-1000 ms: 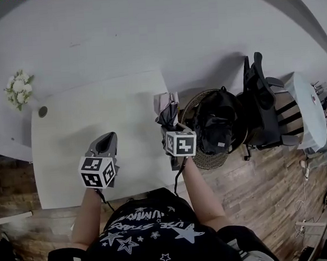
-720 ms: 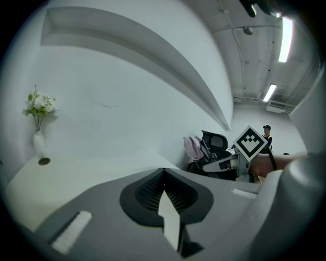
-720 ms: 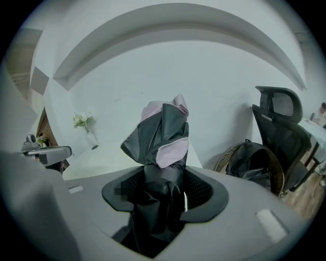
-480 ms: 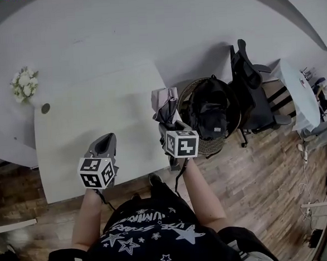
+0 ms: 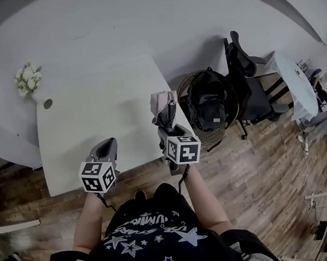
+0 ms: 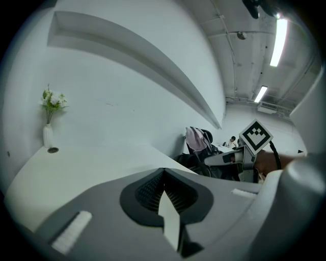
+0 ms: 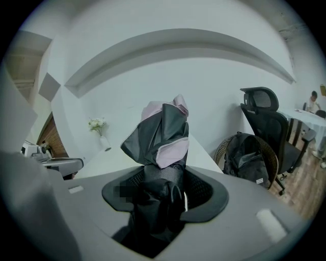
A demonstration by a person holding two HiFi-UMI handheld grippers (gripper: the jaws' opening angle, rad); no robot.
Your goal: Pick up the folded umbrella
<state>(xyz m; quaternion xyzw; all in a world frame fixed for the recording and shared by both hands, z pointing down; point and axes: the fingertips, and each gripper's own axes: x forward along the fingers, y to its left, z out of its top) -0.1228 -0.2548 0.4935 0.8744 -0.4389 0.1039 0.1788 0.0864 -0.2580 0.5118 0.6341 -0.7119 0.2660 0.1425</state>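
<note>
Fingers on the right gripper [image 7: 165, 189] are clamped around the bottom of the folded black umbrella with pale pink panels [image 7: 163, 130], jaws held fairly wide apart by the bundle of fabric between them. Its loose top sticks out past the tips towards 12 o'clock. In the head view the umbrella [image 5: 164, 107] shows over the right edge of the white rectangular table [image 5: 95, 112], with the right gripper [image 5: 169, 130] just below it at 6 o'clock

Left gripper [image 6: 164, 189] has its jaws closed together with nothing in them, and it's hovering over the near edge of the table, well apart from the umbrella, at roughly 8 o'clock from it [image 5: 109, 144]

Off at 3 o'clock from the umbrella there's a round wicker basket [image 5: 204, 136] with a black backpack [image 5: 207, 104] in it, and a black office chair [image 5: 242, 74] behind that. Small white vase of white flowers [image 5: 29, 79] sits at the table's far left corner, about 10 o'clock. Floor is wood planks [image 5: 255, 171]
</note>
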